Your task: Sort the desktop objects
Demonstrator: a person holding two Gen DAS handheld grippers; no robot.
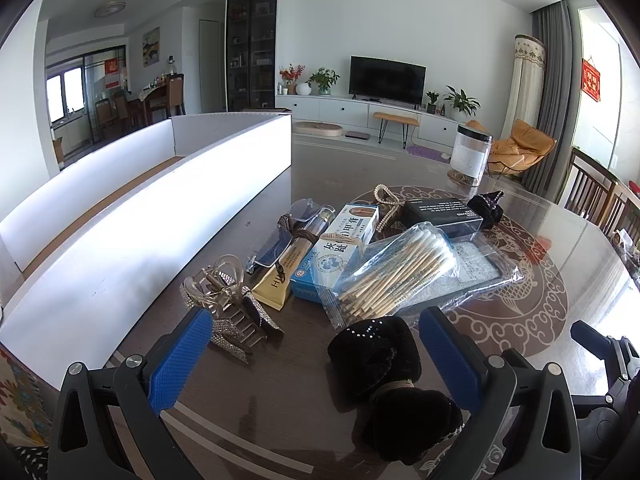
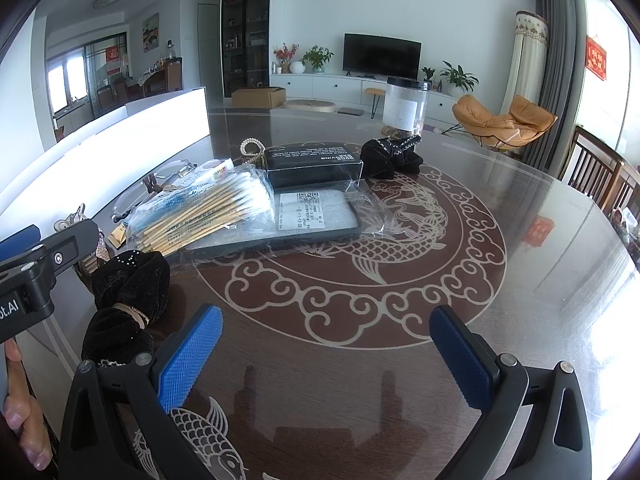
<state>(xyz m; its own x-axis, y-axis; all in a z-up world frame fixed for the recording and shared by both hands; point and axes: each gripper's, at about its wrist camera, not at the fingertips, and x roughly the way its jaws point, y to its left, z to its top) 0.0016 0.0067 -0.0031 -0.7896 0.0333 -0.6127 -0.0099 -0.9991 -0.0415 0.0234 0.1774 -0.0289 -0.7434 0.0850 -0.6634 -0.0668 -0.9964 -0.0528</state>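
The left hand-held gripper [image 1: 316, 356] is hovering low over the near part of the table [image 1: 540, 320] with its blue fingers [image 1: 182, 364] spread wide apart and holding nothing; a black velvet hair tie [image 1: 384, 376] is lying on the table between them, closer to the right finger. Just beyond the left finger a rhinestone hair claw [image 1: 224, 304] is resting on the table, and behind it the clutter is piling up: a pair of clear glasses [image 1: 280, 236], a gold packet [image 1: 276, 284] with a tube lying over it, a blue and white medicine box [image 1: 340, 252], and a clear bag of cotton swabs [image 1: 396, 272] leaning partly on the box and partly on a flat grey package [image 1: 476, 268]. Farther back a black box [image 1: 440, 212] is sitting beside a pearl hair clip [image 1: 386, 200], with a second black hair tie [image 1: 486, 206] to its right and a clear jar [image 1: 470, 152] with a black lid well beyond. A long white tray [image 1: 132, 236] with tall walls is running along the left side of the table. The right hand-held gripper [image 2: 326, 352] is also standing wide open and holding nothing, poised over a bare stretch of the table's fish pattern, with the near hair tie to its left and the swabs farther off.
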